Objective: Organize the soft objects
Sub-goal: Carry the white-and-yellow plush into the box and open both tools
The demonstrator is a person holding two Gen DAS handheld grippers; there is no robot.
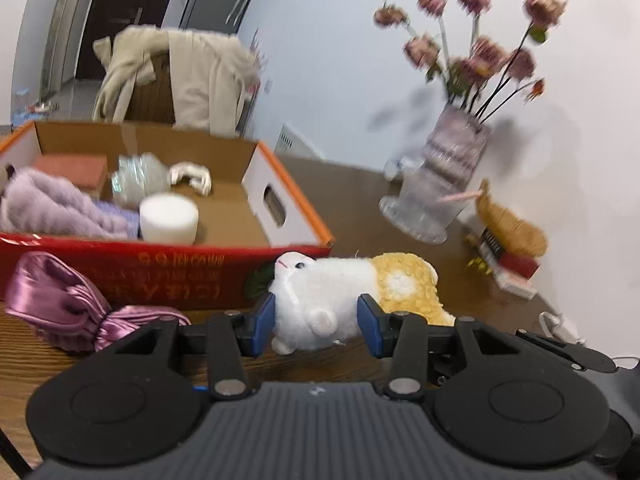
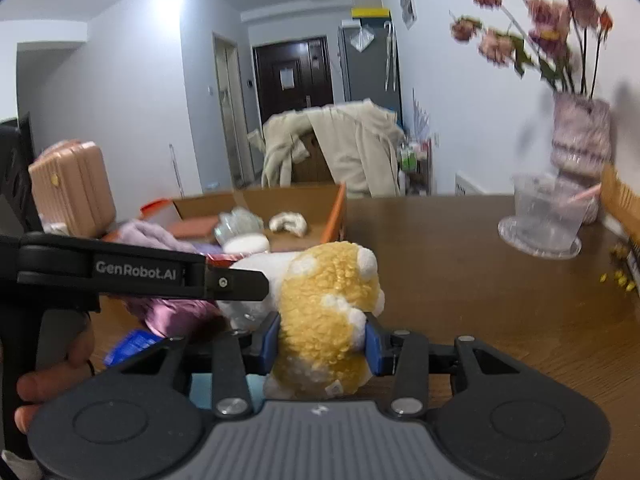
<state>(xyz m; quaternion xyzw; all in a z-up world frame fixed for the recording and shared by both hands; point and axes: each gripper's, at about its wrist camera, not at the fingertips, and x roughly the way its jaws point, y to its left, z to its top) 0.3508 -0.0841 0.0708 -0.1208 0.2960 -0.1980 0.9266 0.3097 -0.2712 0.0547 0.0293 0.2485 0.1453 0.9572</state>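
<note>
The brown wood-grain desk carries everything here. On it stands an open cardboard box with red and orange outer walls, holding a fluffy lilac cloth, a white foam cylinder, a crinkled clear plastic bundle, a reddish block and a small cream curved piece. Well apart from it, by the wall, a patterned vase holds pink flowers, with a clear plastic cup just in front.

The white-and-yellow plush toy lies just outside the box's near wall. The left hand-held gripper is closed on its white front half, both blue pads pressing the fur. The right hand-held gripper is closed on its yellow rear half. A shiny purple satin scrunchie lies on the desk, touching the box's red wall.
</note>
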